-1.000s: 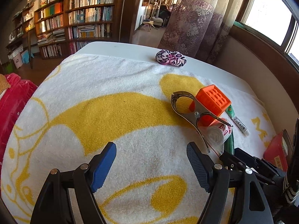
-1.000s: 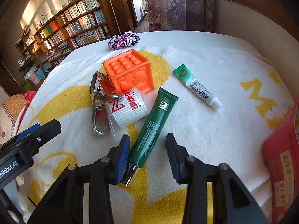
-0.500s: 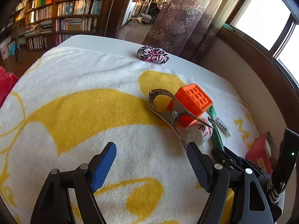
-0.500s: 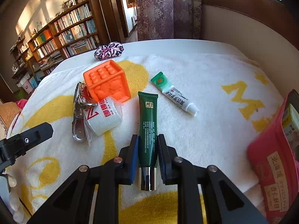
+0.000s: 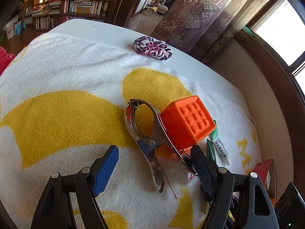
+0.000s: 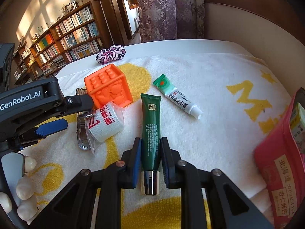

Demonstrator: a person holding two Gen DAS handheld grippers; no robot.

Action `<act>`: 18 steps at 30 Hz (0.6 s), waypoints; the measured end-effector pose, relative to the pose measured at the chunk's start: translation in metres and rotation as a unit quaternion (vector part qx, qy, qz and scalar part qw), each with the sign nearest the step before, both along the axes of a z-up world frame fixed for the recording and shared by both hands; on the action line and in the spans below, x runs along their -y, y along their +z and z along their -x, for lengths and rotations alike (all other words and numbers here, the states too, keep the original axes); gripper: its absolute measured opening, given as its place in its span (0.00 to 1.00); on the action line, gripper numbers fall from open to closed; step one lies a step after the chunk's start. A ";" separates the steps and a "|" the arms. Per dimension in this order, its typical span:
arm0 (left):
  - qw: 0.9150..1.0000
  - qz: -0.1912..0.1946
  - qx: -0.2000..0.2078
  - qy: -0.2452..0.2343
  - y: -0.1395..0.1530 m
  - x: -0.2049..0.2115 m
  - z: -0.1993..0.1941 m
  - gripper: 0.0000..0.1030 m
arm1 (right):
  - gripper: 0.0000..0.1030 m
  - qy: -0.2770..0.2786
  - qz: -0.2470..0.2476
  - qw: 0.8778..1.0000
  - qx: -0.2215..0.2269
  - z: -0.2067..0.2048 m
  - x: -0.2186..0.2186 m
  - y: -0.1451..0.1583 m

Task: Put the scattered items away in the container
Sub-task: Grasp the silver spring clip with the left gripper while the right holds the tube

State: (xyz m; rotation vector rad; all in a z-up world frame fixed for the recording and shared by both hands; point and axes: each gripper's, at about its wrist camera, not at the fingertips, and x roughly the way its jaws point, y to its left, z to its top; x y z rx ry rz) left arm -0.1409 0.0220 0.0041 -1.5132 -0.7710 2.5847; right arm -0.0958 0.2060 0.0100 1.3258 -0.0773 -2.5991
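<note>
Right gripper (image 6: 150, 152) clamped on a dark green plastic tube (image 6: 151, 126) with a silver cap, centre frame, on a white-and-yellow terry towel (image 6: 219, 87).

The left gripper (image 5: 154, 169) stood wide apart around a shiny metal spring clamp (image 5: 146, 131), which touched an orange studded rubber cube (image 5: 187, 124) and a wrapped white bandage roll (image 6: 104, 124). A small white-and-green tube (image 6: 177, 99) lay just beside. Only the right view showed the red box container (image 6: 280, 152) clearly, at lower right; a leopard-print scrunchie (image 5: 152, 47) lay beyond the towel.
</note>
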 end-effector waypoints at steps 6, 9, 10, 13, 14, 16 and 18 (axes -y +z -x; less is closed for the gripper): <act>0.999 -0.043 -0.003 0.002 -0.006 0.005 0.005 0.77 | 0.21 -0.001 0.000 1.000 0.000 0.001 0.002 0.000; 0.996 -0.084 -0.003 0.009 -0.008 0.010 0.011 0.77 | 0.21 -0.002 0.001 1.000 0.000 0.002 0.002 0.000; 0.995 -0.097 -0.003 0.010 -0.009 0.011 0.013 0.77 | 0.21 -0.002 0.001 1.000 0.000 0.002 0.002 0.000; 0.993 -0.120 -0.011 0.010 -0.010 0.012 0.015 0.70 | 0.21 -0.002 0.001 1.000 0.000 0.002 0.002 0.000; 0.991 -0.130 -0.011 0.008 -0.012 0.011 0.016 0.58 | 0.21 -0.002 0.001 1.000 0.000 0.002 0.002 0.000; 0.989 -0.146 -0.006 0.010 -0.018 0.011 0.017 0.48 | 0.21 -0.002 0.001 1.000 0.000 0.002 0.002 0.000; 0.988 -0.152 -0.014 0.009 -0.019 0.012 0.017 0.47 | 0.21 -0.002 0.001 1.000 0.000 0.002 0.002 0.000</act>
